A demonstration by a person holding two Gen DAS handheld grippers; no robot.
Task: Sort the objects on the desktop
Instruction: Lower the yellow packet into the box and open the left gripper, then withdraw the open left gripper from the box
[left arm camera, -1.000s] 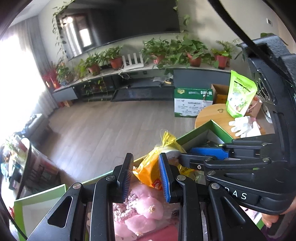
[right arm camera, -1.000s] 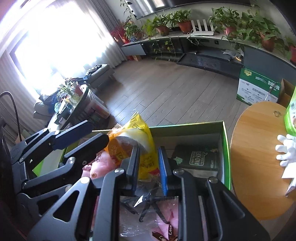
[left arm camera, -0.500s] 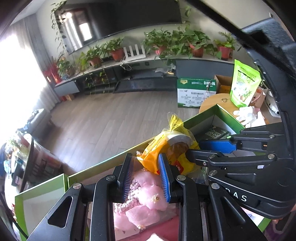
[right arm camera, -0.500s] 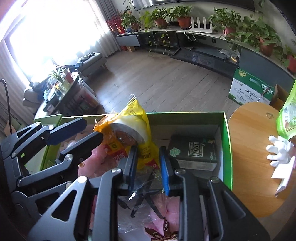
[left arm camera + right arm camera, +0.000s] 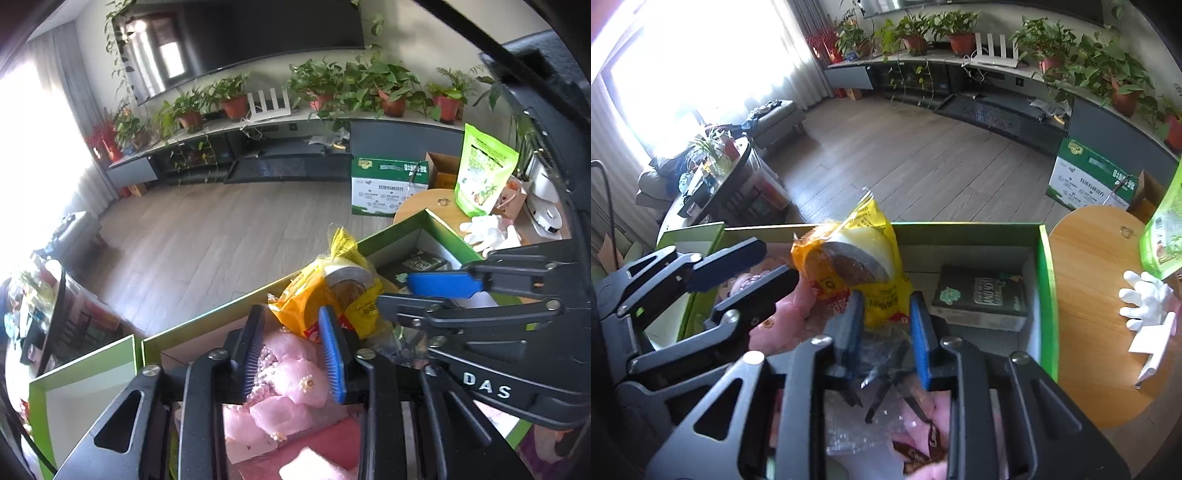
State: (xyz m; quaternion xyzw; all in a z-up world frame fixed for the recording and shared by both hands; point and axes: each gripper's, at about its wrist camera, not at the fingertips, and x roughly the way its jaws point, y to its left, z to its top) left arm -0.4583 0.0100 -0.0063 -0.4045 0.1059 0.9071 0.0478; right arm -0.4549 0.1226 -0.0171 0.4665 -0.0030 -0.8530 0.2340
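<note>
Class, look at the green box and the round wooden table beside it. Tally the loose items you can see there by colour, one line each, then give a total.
Yellow: 1, snack bag
Pink: 1, flower bouquet
Dark: 1, small carton
Green: 1, standing pouch
White: 1, glove
Total: 5

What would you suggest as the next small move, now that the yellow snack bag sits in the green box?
Probably lift both tongs straight up and away. The yellow snack bag already rests inside the green box beside the dark book, and both the right tongs and left tongs are opening, so nothing seems left to hold.
</note>
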